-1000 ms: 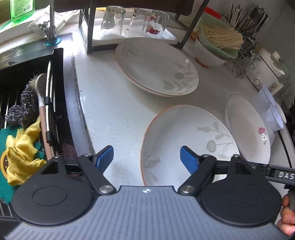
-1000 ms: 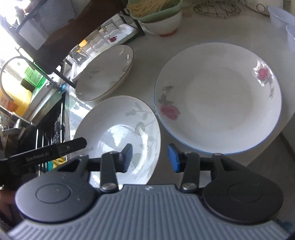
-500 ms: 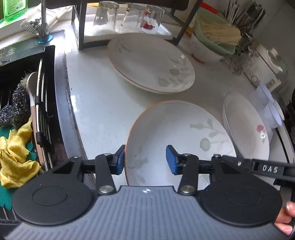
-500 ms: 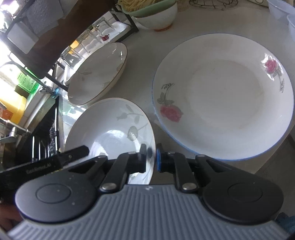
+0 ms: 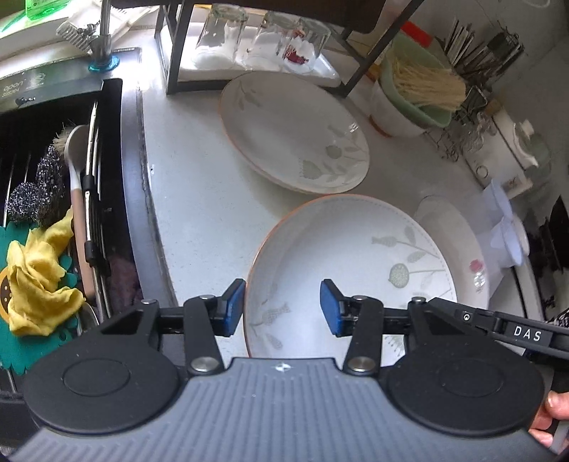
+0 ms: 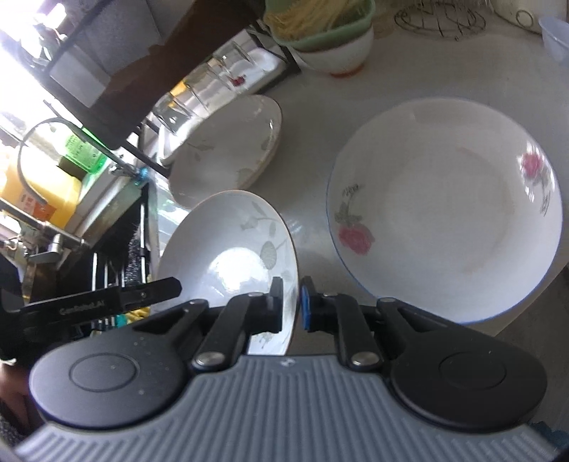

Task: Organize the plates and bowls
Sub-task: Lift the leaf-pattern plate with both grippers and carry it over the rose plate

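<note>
A deep white plate with a grey leaf pattern and an orange rim (image 5: 348,256) (image 6: 227,256) hangs tilted a little above the counter, held from both sides. My left gripper (image 5: 282,307) straddles its left rim, one blue pad outside and one over the inner wall, shut on it. My right gripper (image 6: 291,307) is shut on the opposite rim, with the edge pinched between its pads. A stack of matching leaf plates (image 5: 295,131) (image 6: 224,152) rests further back. A rose-pattern plate (image 6: 444,220) (image 5: 469,256) lies to the right, partly hidden in the left wrist view.
A black rack of upturned glasses (image 5: 263,42) stands at the back. Stacked bowls holding pale sticks (image 5: 416,92) (image 6: 330,42) sit beside it. On the left lies the sink (image 5: 113,177) with a yellow cloth (image 5: 35,280) and steel wool. A wire stand (image 6: 441,17) and plastic containers (image 5: 505,227) crowd the right.
Both grippers closed on the leaf plate's rims, the right one almost fully. The plate has since risen off the counter with them, and it now overlaps the rose plate in the left wrist view.
</note>
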Tool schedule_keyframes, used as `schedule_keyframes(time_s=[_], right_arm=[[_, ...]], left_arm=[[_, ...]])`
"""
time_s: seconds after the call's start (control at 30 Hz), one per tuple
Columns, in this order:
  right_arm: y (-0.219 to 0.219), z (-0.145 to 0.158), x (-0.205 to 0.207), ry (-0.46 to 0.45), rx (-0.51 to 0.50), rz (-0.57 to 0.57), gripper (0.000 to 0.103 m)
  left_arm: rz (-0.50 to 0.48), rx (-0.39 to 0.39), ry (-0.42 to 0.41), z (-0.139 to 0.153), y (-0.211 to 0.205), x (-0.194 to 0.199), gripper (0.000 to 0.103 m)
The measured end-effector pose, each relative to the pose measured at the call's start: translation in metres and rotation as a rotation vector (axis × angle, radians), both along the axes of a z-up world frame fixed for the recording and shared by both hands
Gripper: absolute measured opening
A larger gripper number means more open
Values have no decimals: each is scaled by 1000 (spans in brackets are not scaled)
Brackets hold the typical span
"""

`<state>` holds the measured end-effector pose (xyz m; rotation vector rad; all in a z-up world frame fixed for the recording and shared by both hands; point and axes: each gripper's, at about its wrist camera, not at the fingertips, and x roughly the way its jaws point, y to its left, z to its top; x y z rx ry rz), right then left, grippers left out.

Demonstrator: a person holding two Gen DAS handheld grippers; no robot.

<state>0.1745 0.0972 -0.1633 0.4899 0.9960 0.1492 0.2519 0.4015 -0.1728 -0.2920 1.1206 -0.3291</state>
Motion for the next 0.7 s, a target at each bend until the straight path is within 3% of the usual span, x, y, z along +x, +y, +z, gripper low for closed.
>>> schedule_keyframes(time_s=[0.17,0.37,0.7], right_arm=[[-16,17,-4,-26,7,35,13],[-52,25,-5,-66,89,50,13],[-122,33,9,-86,92,68,13]], left_arm=[[6,-19,-17,23,-12,1,51],[66,-113,-2,40,-29,11,51],[56,-91,-34,59,-109,18,51]])
